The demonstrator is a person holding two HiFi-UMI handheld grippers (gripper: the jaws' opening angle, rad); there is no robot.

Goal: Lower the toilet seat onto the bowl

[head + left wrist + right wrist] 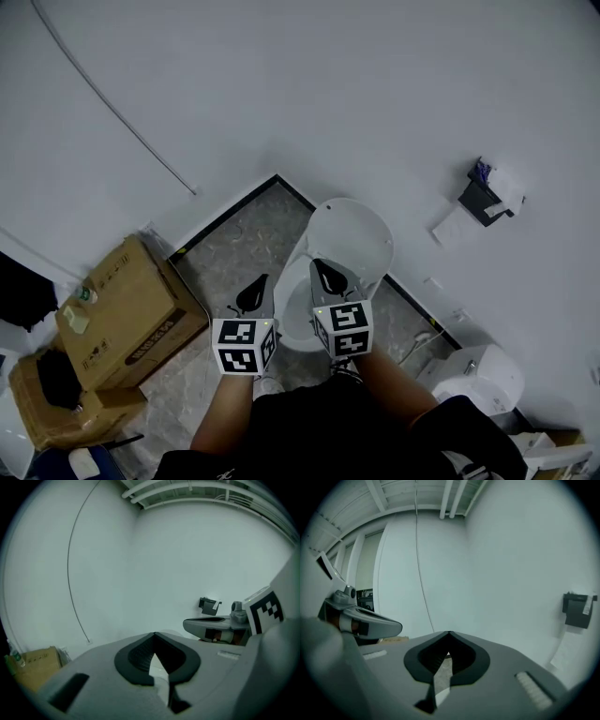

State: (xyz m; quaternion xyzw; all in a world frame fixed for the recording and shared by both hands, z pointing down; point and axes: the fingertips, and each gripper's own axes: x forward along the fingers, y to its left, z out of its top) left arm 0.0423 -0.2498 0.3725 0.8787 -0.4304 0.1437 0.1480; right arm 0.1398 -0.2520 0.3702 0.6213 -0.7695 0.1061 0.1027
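Observation:
In the head view a white toilet stands in the room's corner. Its raised seat and lid (353, 236) lean back towards the wall above the bowl (292, 319); I cannot tell seat from lid. My left gripper (263, 279) hangs over the bowl's left rim, shut and empty. My right gripper (317, 265) is in front of the raised seat's lower edge, also shut and empty; whether it touches the seat is unclear. In the left gripper view the jaws (154, 633) meet at the tip against a bare wall. The right gripper view's jaws (449, 633) also meet.
Cardboard boxes (127, 314) stand on the marbled floor left of the toilet. A black paper holder (486, 197) hangs on the right wall. A white round fixture (480, 377) sits at the lower right. A thin cable (112, 108) runs down the left wall.

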